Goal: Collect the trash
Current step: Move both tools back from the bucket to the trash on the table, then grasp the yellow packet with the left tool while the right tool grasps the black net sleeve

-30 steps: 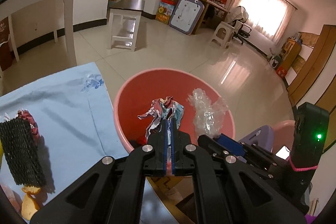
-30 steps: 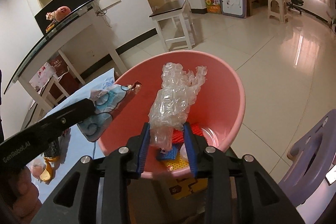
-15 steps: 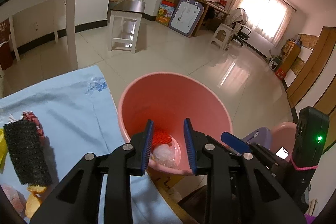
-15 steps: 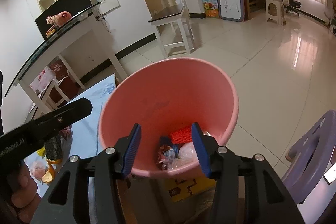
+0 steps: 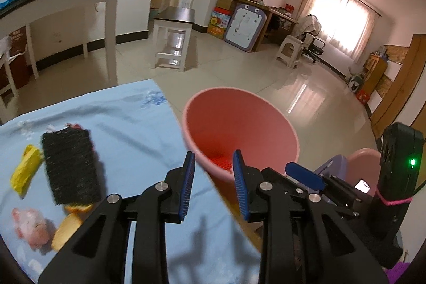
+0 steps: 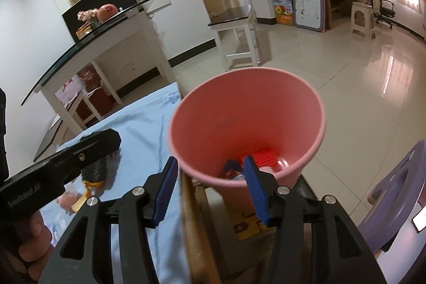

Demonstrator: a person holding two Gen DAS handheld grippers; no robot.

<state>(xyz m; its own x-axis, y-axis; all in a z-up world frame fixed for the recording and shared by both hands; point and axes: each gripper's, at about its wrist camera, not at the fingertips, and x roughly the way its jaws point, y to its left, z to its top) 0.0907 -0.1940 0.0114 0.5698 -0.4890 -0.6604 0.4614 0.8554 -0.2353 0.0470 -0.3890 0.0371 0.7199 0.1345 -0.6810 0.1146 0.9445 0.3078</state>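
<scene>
A pink bin (image 5: 239, 124) stands beside the table's right edge; it also shows in the right wrist view (image 6: 247, 119), with red, blue and clear trash at its bottom (image 6: 262, 159). My left gripper (image 5: 214, 175) is open and empty, over the table edge next to the bin. My right gripper (image 6: 210, 184) is open and empty, just in front of the bin's near rim. On the blue tablecloth (image 5: 119, 124) lie a black foam net (image 5: 69, 164), a yellow wrapper (image 5: 25, 172), orange peel (image 5: 66, 229) and a pink scrap (image 5: 30, 225).
The left gripper's body (image 6: 53, 177) shows at the left of the right wrist view. A purple stool (image 6: 399, 188) stands right of the bin, a second pink bin (image 5: 362, 164) beyond it. A white glass-topped table (image 5: 80, 4) and a stool (image 5: 173, 41) stand on the tiled floor.
Both grippers opened and dropped the crumpled paper and the clear plastic into the bin. Both then drew back from over the bin, the left one toward the table.
</scene>
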